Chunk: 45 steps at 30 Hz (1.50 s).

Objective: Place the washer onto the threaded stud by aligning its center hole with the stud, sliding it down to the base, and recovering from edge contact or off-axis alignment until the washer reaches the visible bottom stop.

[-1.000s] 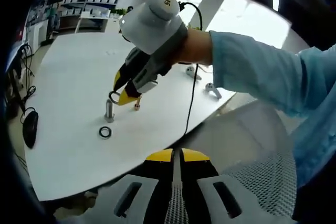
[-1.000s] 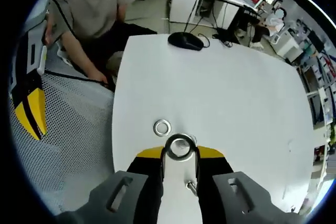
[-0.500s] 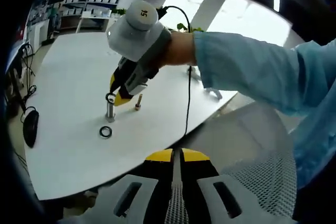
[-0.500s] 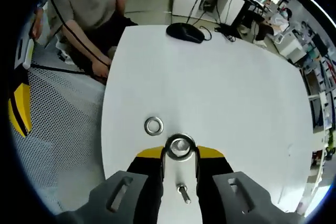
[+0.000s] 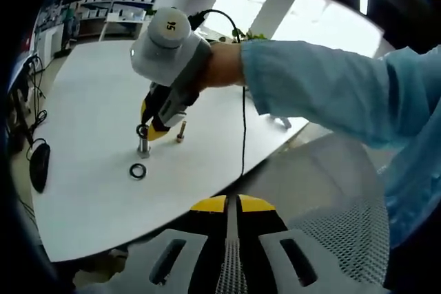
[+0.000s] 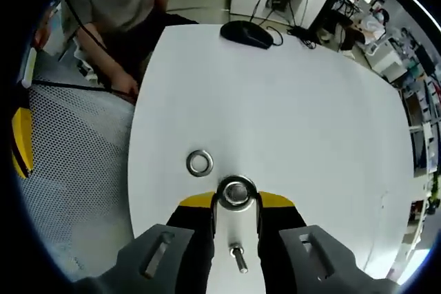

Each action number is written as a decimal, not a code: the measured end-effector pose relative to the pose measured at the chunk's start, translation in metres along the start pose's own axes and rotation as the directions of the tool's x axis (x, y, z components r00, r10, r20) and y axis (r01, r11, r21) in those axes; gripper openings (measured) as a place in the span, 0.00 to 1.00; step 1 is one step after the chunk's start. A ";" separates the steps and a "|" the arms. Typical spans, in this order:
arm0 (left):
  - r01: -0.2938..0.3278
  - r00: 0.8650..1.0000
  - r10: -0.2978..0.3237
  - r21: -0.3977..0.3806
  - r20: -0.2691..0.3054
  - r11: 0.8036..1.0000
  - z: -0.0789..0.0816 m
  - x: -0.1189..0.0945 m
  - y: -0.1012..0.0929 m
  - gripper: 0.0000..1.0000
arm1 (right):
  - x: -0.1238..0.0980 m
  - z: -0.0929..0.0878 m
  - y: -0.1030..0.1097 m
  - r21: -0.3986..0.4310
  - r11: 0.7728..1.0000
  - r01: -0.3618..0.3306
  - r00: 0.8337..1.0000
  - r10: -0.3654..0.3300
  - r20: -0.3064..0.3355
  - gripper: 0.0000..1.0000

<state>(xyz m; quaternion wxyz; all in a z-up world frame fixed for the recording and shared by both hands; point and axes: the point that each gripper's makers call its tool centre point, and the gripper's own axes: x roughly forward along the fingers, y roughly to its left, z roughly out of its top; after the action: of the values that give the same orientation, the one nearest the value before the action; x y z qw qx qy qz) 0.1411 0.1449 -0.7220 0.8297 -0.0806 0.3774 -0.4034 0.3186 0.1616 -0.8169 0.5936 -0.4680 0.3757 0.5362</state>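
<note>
Right gripper (image 5: 146, 131), seen in the left gripper view, is reaching down over the round white table (image 5: 83, 87), pinching a shiny metal ring washer (image 5: 142, 131) at the top of the upright silver threaded stud (image 5: 144, 145). A second metal washer (image 5: 138, 170) is lying flat on the table near the stud, and a small bolt (image 5: 180, 131) is standing just beside it. Left gripper (image 5: 231, 206) is hanging off the table edge, its jaws together with nothing between them.

Turning to the right gripper view, the right gripper (image 6: 236, 198) is clamping the washer (image 6: 236, 192) between its yellow-tipped jaws, directly over the stud; the spare washer (image 6: 199, 162) is lying nearby.
</note>
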 end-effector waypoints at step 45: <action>0.002 1.000 -0.002 -0.018 0.001 1.000 0.000 0.000 0.000 0.03 | 0.051 -0.019 0.003 -0.017 0.994 -0.109 0.988 0.106 -0.111 0.24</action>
<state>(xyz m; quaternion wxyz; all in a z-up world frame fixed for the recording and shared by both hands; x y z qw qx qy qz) 0.1411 0.1452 -0.7224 0.8289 -0.0886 0.3803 -0.4007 0.3244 0.1577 -0.8707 0.5367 -0.4827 0.4261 0.5453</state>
